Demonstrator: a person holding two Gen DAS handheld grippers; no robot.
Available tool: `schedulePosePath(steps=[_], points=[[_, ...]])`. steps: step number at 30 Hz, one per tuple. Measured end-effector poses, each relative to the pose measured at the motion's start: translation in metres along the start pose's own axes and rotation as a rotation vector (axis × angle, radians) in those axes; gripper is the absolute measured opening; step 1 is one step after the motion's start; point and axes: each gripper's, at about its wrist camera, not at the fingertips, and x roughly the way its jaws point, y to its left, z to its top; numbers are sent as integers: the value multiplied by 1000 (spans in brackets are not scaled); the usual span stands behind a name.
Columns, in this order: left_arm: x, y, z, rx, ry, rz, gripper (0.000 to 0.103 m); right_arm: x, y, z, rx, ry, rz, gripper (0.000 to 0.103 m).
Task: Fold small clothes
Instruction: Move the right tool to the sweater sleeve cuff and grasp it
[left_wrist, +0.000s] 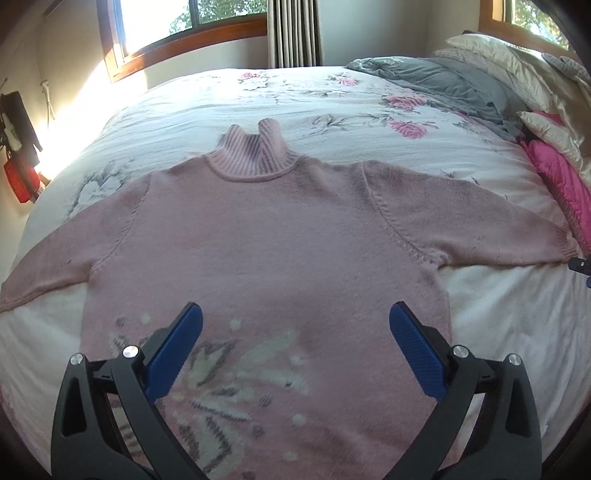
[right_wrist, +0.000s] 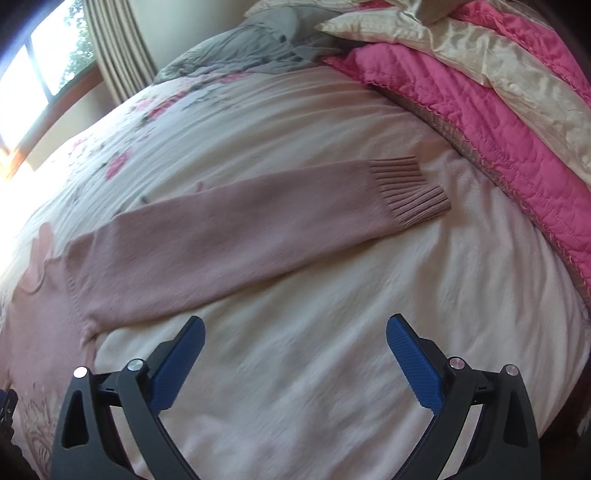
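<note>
Pink turtleneck sweater (left_wrist: 266, 236) lies flat and face up on the bed (left_wrist: 184, 107), unfolded, both sleeves stretched out sideways. Ribbed collar (left_wrist: 255, 155) points toward the far window (left_wrist: 192, 18); hem end is nearest the left camera. A pale woven motif (left_wrist: 229, 376) with grey outlines sits on the lower front of the sweater.

Left claw (left_wrist: 295, 350): spread wide, blue pads apart, nothing between them. It hangs over the lower front of the sweater, above the motif. Contact with the fabric cannot be told.

Right claw (right_wrist: 295, 362): also spread wide and empty. It is over bare white bedcover, just off the sweater's right sleeve (right_wrist: 240, 236), on the near side of it. In the right wrist view the sleeve runs from the shoulder seam out to a ribbed cuff (right_wrist: 410, 192), lying flat with the cuff end toward the pink quilt (right_wrist: 480, 122).

Around the sweater: floral bedcover with pink roses beyond the collar; a crumpled grey blanket (left_wrist: 443, 81) past the right sleeve toward the head of the bed; cream pillows (left_wrist: 517, 62) and the pink quilt beyond the cuff. Striped curtain (left_wrist: 291, 33) hangs beside the window behind the collar. A red object (left_wrist: 20, 181) hangs on the wall beyond the left sleeve; what it is cannot be told. Strong sunlight washes out that side of the bed.
</note>
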Motion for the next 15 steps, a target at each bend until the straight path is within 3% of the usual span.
schedulePosePath(steps=[5, 9, 11, 15], points=[[32, -46, 32, 11, 5, -31, 100, 48, -64, 47, 102, 55, -81, 99], [53, -65, 43, 5, 16, -42, 100, 79, -101, 66, 172, 109, -56, 97], [64, -68, 45, 1, 26, -36, 100, 90, -111, 72, 198, 118, -27, 90], [84, -67, 46, -6, 56, -19, 100, 105, -118, 79, 237, 120, 11, 90]])
